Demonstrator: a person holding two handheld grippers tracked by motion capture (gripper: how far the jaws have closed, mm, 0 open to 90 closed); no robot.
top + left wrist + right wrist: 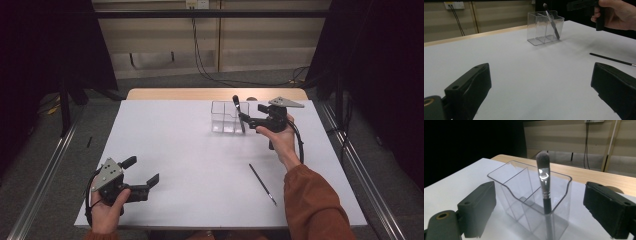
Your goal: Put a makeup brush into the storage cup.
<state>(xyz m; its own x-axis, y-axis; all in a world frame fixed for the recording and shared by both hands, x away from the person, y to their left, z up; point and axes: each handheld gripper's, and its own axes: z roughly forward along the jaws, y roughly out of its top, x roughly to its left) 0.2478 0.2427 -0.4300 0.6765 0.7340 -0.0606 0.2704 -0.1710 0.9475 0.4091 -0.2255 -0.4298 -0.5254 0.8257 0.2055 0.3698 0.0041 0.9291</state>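
brush in holder: the makeup brush [543, 182] is standing handle-down in the end compartment of the clear organizer [506, 180], the one nearest the right gripper, leaning a little with the bristles poking up over the rim
look: it's showing a fluffy grey-brown head, a shiny silver ferrule and a dark slim handle
right gripper: the right gripper [254, 114] is hovering just beside the organizer with its jaws standing wide, nothing pinched, so I'm guessing the brush is already dropped off
left gripper: the left gripper [141, 172] is sitting low at the near left of the white table [175, 150], jaws spread wide and holding nothing
second brush: 1 thin dark brush [263, 184] is lying flat on the table near the person's right forearm, well apart from the organizer
handling guess: I'm thinking it's super light and stiff, but skinny and smooth, so it's probably rolling or slipping if pinched badly
where to grab: I'm betting on mid-handle, jaws across it, staying off the bristle end
organizer: it's looking like light plastic, so a bump is likely sliding it
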